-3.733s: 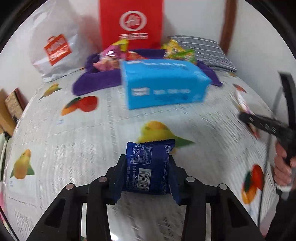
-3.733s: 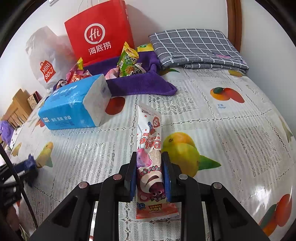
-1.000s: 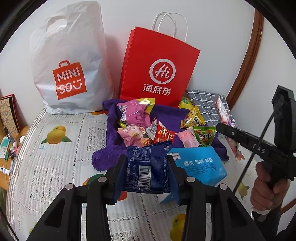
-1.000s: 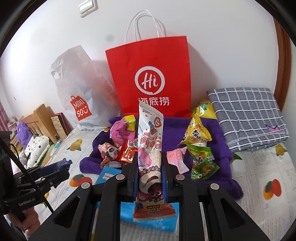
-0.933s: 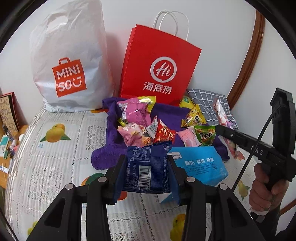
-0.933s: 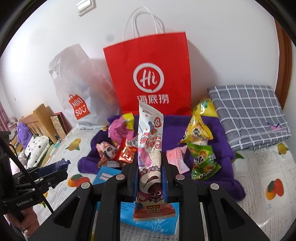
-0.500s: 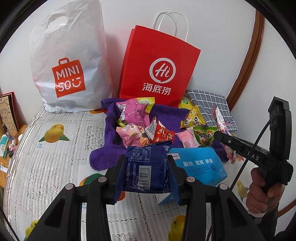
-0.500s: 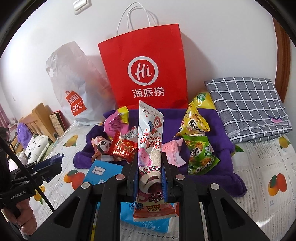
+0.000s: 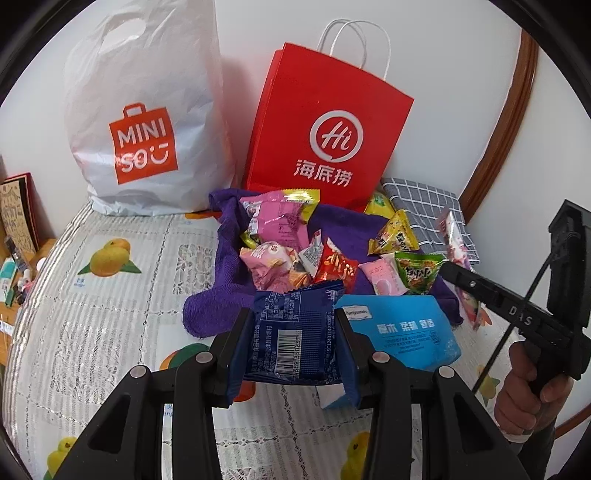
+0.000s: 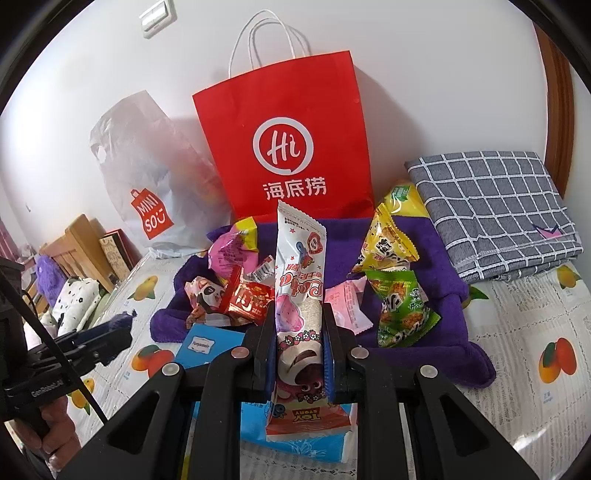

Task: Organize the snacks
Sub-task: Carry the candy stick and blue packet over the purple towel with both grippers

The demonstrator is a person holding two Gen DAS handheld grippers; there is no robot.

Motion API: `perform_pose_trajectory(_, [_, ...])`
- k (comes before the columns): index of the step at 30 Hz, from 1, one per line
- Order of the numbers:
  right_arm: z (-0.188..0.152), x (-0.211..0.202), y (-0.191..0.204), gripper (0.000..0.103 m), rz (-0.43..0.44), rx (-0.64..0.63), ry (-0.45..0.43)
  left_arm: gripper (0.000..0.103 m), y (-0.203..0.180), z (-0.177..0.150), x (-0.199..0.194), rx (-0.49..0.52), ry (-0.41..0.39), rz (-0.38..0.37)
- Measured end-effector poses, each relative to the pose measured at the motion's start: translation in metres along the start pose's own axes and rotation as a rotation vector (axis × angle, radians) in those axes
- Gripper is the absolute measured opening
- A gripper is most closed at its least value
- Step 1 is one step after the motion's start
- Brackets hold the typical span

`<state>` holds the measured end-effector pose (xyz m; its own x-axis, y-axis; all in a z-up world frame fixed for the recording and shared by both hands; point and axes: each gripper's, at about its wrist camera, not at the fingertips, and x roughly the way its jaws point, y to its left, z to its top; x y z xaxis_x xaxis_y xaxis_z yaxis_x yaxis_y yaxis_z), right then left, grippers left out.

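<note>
Left gripper (image 9: 293,334) clamped on a dark blue snack packet (image 9: 295,332), barcode side up, held above the near edge of the purple towel (image 9: 207,306) and overlapping the light blue tissue pack (image 9: 402,332) just to its right. Right gripper (image 10: 298,347) clenched on a tall pink-and-white bear snack stick (image 10: 299,291), upright between the pads, top end reaching up in front of the red paper bag (image 10: 288,140).

Visible only from the left wrist: the full front of the white MINISO bag (image 9: 144,122) standing at the back left of the fruit-print tablecloth (image 9: 110,295), the printed face of the tissue pack, and the right gripper from the side, gripped by a hand (image 9: 528,398) at the right edge.

Visible only from the right wrist: a wall switch (image 10: 157,16) at upper left, wooden furniture (image 10: 79,240) and a purple plush (image 10: 50,277) off the table's left edge, the whole grey checked cloth (image 10: 491,206) folded at the back right corner, and the left gripper at the left, blue packet edge-on.

Shared by both: loose snacks heaped on the towel against the red bag, among them a pink packet (image 9: 277,221), a red packet (image 10: 247,299), a yellow packet (image 10: 388,236) and a green packet (image 10: 402,314).
</note>
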<state>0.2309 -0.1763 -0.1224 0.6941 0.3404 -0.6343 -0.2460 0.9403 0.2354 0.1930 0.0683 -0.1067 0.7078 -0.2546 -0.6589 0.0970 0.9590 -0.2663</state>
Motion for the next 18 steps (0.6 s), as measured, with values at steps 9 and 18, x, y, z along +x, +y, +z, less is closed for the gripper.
perform_pose_trajectory(9, [0.014, 0.005, 0.001, 0.02, 0.001, 0.025, 0.034, 0.04, 0.002, 0.0, 0.004, -0.011, 0.008, -0.006])
perform_pose_trajectory(18, [0.048, -0.003, 0.019, 0.02, -0.002, -0.035, -0.005, 0.04, 0.004, 0.0, 0.004, -0.008, 0.005, -0.011])
